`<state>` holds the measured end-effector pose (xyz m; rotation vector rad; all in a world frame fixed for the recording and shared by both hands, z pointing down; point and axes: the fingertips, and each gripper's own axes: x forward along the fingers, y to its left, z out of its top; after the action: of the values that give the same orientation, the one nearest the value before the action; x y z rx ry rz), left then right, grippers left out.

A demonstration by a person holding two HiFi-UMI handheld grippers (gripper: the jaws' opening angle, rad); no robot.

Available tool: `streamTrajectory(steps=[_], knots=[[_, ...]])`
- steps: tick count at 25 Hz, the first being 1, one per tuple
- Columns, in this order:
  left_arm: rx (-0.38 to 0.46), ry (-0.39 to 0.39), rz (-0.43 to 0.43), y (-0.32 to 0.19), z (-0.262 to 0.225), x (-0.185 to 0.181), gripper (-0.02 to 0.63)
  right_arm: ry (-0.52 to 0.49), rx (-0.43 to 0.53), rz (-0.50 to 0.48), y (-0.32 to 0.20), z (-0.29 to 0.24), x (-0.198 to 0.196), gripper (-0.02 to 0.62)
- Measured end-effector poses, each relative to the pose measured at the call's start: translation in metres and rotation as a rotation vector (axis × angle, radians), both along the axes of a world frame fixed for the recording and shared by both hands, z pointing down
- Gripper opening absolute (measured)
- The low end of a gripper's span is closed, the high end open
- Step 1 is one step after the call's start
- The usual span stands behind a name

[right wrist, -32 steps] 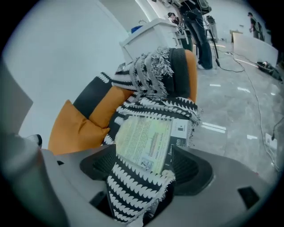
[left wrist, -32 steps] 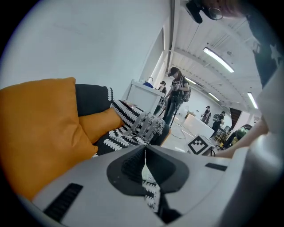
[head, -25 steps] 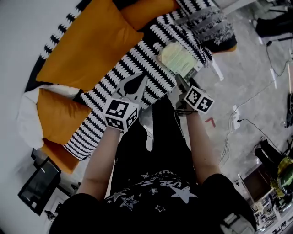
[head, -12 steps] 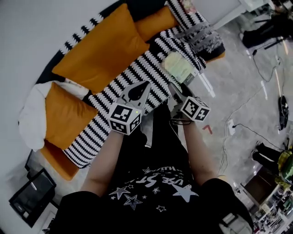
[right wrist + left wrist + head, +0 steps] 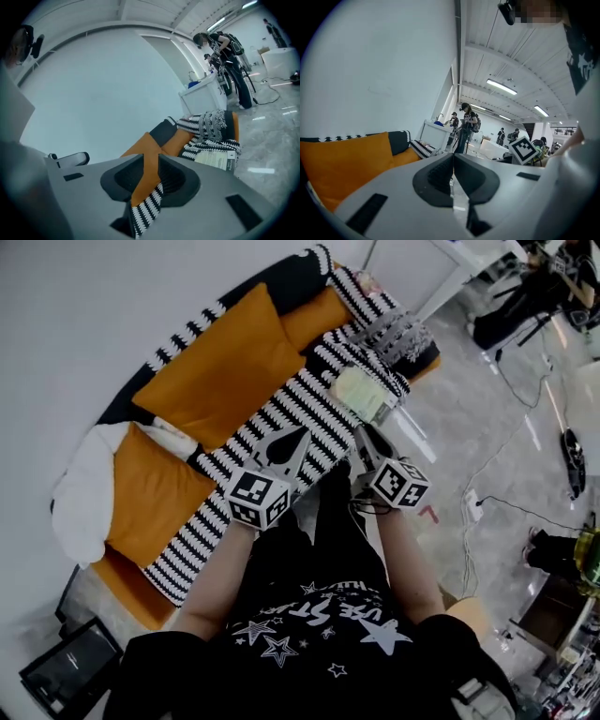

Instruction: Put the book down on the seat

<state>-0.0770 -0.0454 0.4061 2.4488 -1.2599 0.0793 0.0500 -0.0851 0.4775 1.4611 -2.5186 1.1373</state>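
The book (image 5: 361,392), pale green and flat, lies on the black-and-white striped sofa seat (image 5: 281,418) near its right end. It also shows in the right gripper view as a pale book (image 5: 216,159) at the seat's edge. My right gripper (image 5: 367,439) hangs just in front of the seat, apart from the book. Its jaws are closing with a narrow gap (image 5: 151,161) and nothing between them. My left gripper (image 5: 296,437) points at the seat's front edge to the left. Its jaws (image 5: 453,157) meet and hold nothing.
Orange cushions (image 5: 220,367) lean on the sofa back, with a white cushion (image 5: 80,493) at the left end. A fringed throw (image 5: 398,334) covers the right end. Cables and a power strip (image 5: 472,507) lie on the grey floor. People stand at a white counter (image 5: 206,93).
My right gripper has drawn back from the book, which stays on the seat, and its jaws have narrowed. The head view has swung, so the sofa sits higher in it.
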Motion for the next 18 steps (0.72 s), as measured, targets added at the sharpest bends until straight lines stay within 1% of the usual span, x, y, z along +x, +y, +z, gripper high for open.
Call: streamTrajectory(steps=[2, 3, 5, 10, 14, 18], knots=[[0.0, 0.008, 0.019, 0.006, -0.002, -0.002, 0.008, 0.02, 0.01, 0.032, 0.01, -0.007, 0.003, 0.072], [-0.002, 0.011, 0.029, 0.01, -0.003, -0.003, 0.008, 0.028, 0.008, 0.045, 0.016, -0.01, 0.006, 0.061], [-0.005, 0.014, 0.05, 0.014, -0.006, -0.001, 0.008, 0.025, 0.006, 0.067, 0.025, -0.016, 0.01, 0.048], [0.014, 0.011, 0.084, 0.02, -0.025, 0.012, 0.008, -0.045, 0.005, 0.096, 0.041, -0.032, 0.026, 0.038], [0.021, 0.015, 0.07, 0.027, -0.039, 0.018, 0.008, -0.048, 0.008, 0.085, 0.042, -0.049, 0.038, 0.035], [0.016, -0.002, 0.056, 0.038, -0.039, 0.027, 0.008, -0.024, 0.032, 0.017, 0.048, -0.065, 0.039, 0.035]])
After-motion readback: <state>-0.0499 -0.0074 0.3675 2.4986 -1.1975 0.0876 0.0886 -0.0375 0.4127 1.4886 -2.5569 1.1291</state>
